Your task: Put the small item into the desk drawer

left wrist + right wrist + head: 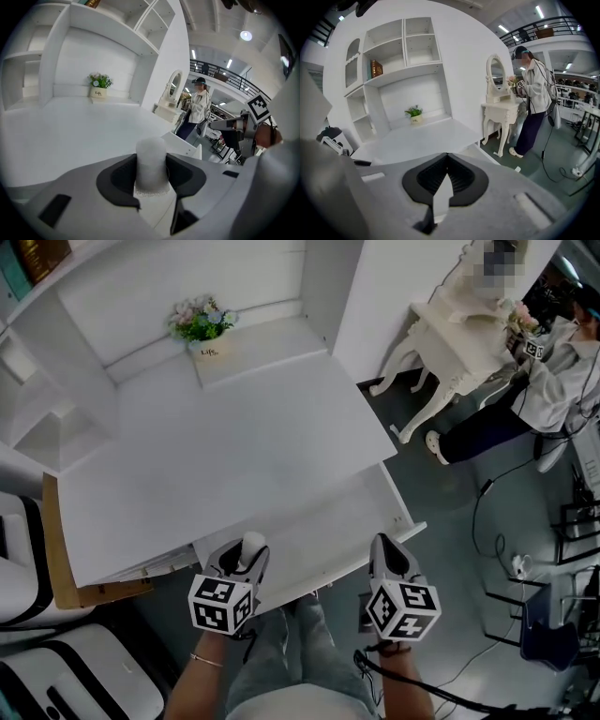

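Observation:
The small item, a frosted white cylinder, stands upright between the jaws of my left gripper, which is shut on it. In the head view that gripper holds the small item over the near left part of the open desk drawer. The white drawer sticks out from under the front edge of the white desk. My right gripper hovers over the drawer's near right corner. Its jaws are shut with nothing between them.
A small potted plant sits at the back of the desk, with white shelves to the left. A white dressing table and a person are at the right. Cables lie on the floor.

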